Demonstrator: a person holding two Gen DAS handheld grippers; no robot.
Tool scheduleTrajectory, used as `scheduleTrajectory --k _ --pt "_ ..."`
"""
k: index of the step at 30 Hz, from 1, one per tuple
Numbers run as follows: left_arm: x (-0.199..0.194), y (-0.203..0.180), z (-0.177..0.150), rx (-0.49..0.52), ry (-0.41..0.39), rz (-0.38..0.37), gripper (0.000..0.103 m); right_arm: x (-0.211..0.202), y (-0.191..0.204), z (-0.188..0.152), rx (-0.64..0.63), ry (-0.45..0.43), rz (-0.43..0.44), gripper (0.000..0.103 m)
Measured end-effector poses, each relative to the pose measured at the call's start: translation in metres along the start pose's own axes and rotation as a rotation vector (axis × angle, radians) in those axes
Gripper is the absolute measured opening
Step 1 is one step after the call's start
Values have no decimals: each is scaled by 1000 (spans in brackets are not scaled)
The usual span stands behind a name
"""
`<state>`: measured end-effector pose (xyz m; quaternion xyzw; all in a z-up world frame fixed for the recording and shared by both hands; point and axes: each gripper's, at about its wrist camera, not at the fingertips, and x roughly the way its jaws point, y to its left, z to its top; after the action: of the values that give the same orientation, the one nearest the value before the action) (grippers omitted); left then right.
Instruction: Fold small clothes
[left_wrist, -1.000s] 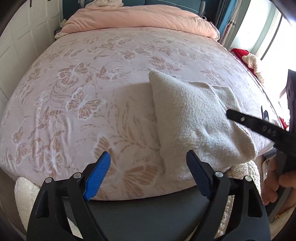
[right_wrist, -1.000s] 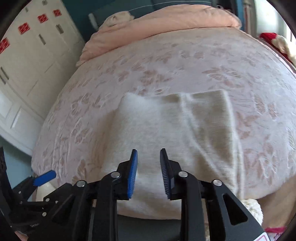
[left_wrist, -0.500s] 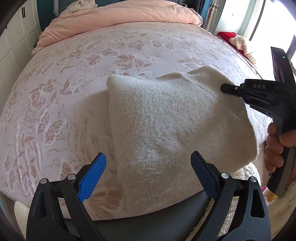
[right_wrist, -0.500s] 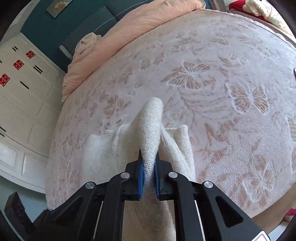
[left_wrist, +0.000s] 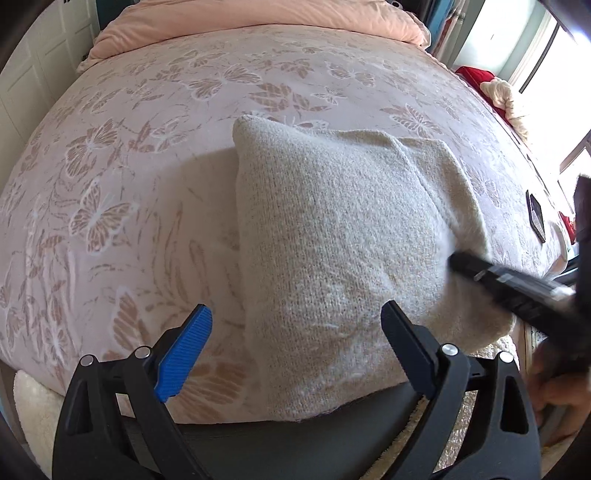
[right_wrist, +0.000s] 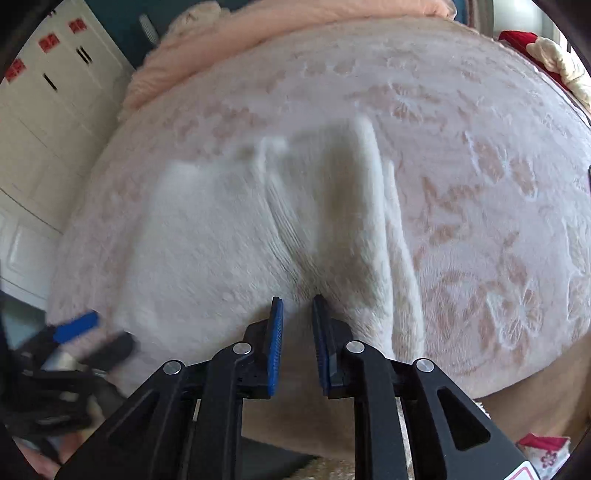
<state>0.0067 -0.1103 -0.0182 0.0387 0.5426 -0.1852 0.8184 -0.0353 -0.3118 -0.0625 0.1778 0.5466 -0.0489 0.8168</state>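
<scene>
A cream knitted garment lies folded into a rough rectangle on the pink butterfly bedspread, near the bed's front edge. My left gripper is open and empty, its jaws wide apart over the garment's near left edge. The right gripper shows in the left wrist view, blurred, at the garment's right side. In the right wrist view the garment is motion-blurred. My right gripper is at its near edge, jaws a small gap apart with nothing between them.
A peach duvet is bunched at the head of the bed. A dark phone lies on the bed's right side. White cupboards stand left of the bed. Red and cream things lie at the window side.
My right gripper, shut on a raised garment fold half a second ago, has let go and drawn back; the garment lies flat again. The left gripper stayed open.
</scene>
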Motion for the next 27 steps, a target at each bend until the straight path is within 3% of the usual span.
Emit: scheduleTrajectory --k 2,4,6,8,10,12,14,16,19,21,24,27 --pt "-8 5 -2 -7 -13 2 90 -26 16 6 -7 -42 27 12" --pt "-20 12 -5 5 -43 20 90 -52 39 14 -44 -106 118 12" --pt "-28 21 -9 3 -64 47 90 -54 66 24 -87 -90 200 12" --pt "-32 30 -12 -15 -71 62 91 -28 86 25 -129 -41 190 12" --pt "-33 37 -14 -31 -68 76 91 27 99 18 -193 78 114 12" --pt "-35 42 -15 -45 -68 94 90 29 101 18 -157 58 133 6" --pt "-40 46 -16 -54 -77 104 91 0 96 27 -97 38 163 6" --pt "-44 48 -16 -52 -89 108 91 -37 83 28 -65 -67 166 9" --pt "-41 47 -14 -56 -91 102 91 -65 44 22 10 -152 59 13" --pt "-36 43 -12 -50 -75 95 91 -64 12 16 92 -144 5 16" --pt "-32 34 -11 -25 -76 92 91 -42 -30 5 237 -83 82 18" --pt "-30 26 -12 -3 -72 96 91 -4 -42 0 196 -26 53 8"
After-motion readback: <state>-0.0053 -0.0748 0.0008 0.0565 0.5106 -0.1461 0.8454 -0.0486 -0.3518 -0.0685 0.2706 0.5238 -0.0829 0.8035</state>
